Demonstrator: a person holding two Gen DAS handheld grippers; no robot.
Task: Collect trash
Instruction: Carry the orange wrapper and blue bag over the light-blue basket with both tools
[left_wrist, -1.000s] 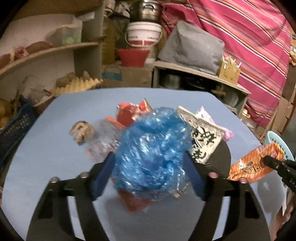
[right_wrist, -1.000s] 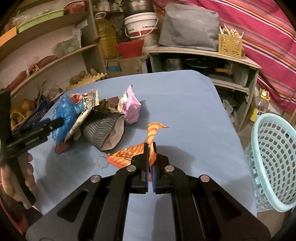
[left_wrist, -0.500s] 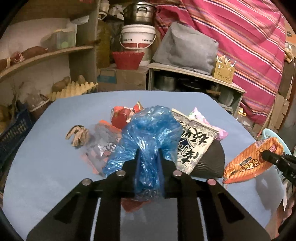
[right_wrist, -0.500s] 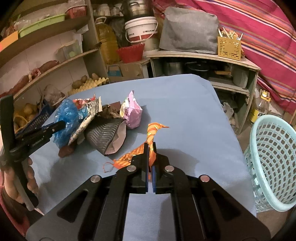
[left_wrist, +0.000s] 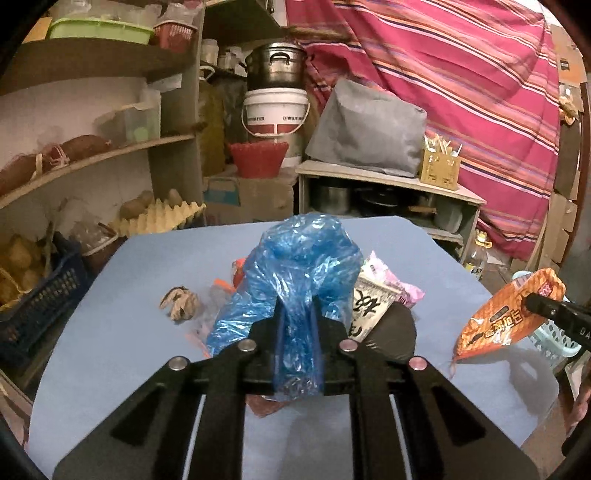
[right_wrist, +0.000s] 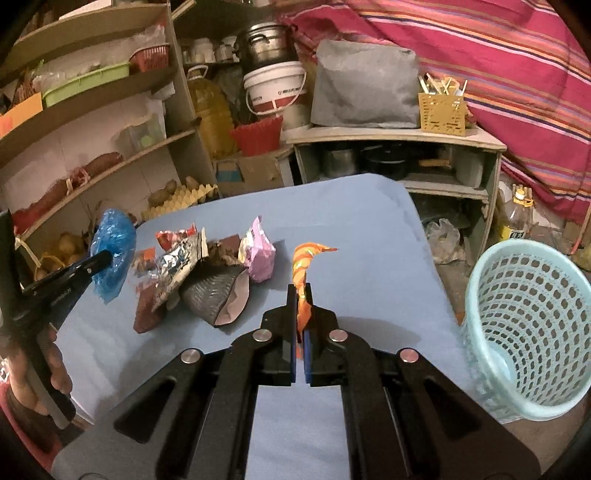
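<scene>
The left gripper (left_wrist: 297, 332) holds a blue plastic bag (left_wrist: 295, 266) and the right gripper (right_wrist: 300, 310) pinches an orange wrapper (right_wrist: 303, 273), both above the table (right_wrist: 369, 229). Several wrappers (right_wrist: 207, 269) remain left of the basket (right_wrist: 524, 332), which looks empty.

The right tongs (right_wrist: 300, 295) pinched an orange wrapper (right_wrist: 303, 273) above the blue desk (right_wrist: 369, 236), the pale blue basket (right_wrist: 524, 332) stood to the right, and the left tongs (right_wrist: 105, 258) gripped a blue plastic bag (right_wrist: 112, 240).
</scene>
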